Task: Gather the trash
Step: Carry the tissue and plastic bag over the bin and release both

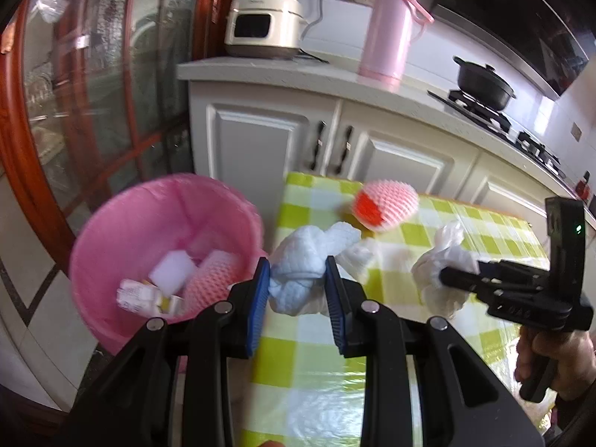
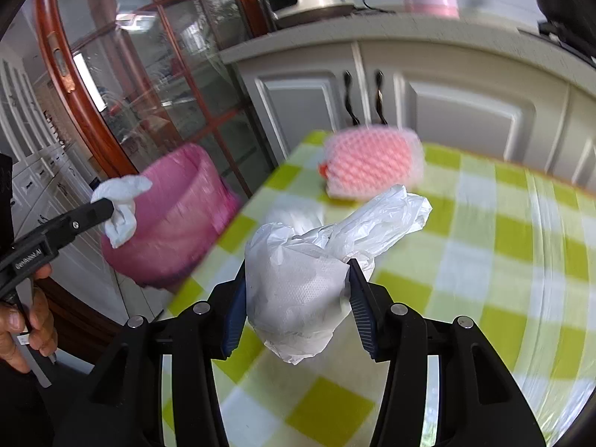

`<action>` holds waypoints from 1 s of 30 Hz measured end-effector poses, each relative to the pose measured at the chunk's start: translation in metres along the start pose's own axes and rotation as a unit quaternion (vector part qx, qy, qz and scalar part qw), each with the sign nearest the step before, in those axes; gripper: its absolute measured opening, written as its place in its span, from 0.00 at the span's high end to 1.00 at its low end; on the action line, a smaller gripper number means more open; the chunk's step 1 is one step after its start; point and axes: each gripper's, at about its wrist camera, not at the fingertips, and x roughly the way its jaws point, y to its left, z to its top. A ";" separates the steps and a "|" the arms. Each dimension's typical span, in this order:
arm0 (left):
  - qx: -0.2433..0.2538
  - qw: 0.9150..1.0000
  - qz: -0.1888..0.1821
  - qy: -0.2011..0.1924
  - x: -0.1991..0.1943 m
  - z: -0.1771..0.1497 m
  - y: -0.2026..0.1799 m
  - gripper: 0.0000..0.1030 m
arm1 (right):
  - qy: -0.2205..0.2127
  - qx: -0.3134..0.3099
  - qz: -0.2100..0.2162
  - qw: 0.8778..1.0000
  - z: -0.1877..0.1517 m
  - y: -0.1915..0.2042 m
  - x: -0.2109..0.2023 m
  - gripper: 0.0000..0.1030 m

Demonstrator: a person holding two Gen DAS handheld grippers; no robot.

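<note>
My left gripper [image 1: 298,275] is shut on a crumpled white tissue wad [image 1: 298,268], held above the table's left edge beside the pink bin [image 1: 111,231]. The bin holds a white foam block, a pink foam net and a wrapper. My right gripper [image 2: 298,279] is shut on a crumpled white plastic bag [image 2: 298,290] above the green checked tablecloth [image 2: 484,260]. A pink foam net around something red [image 2: 372,164] lies at the table's far edge. In the right wrist view the left gripper [image 2: 104,208] holds the tissue [image 2: 119,205] in front of the bin [image 2: 178,223].
White cabinets [image 1: 391,156] stand behind the table, with a rice cooker [image 1: 264,26], a pink thermos [image 1: 391,26] and a black pot [image 1: 484,82] on the counter. A red-framed glass door [image 1: 93,93] is at the left. The bin stands on the floor left of the table.
</note>
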 end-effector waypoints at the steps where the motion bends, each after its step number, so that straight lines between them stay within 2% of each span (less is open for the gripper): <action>1: -0.003 1.000 0.006 -0.004 -0.003 0.004 0.007 0.72 | -0.003 -0.004 0.003 1.000 0.005 0.003 0.000 0.53; 8: -0.035 0.998 0.042 -0.029 -0.023 0.026 0.054 0.72 | -0.023 -0.041 0.029 0.998 0.052 0.038 0.003 0.53; 16: -0.065 0.994 0.077 -0.034 -0.026 0.042 0.097 0.72 | -0.022 -0.081 0.062 0.995 0.092 0.084 0.027 0.53; 30: -0.103 0.986 0.127 -0.023 -0.010 0.049 0.157 0.72 | 0.007 -0.141 0.111 0.984 0.119 0.161 0.081 0.52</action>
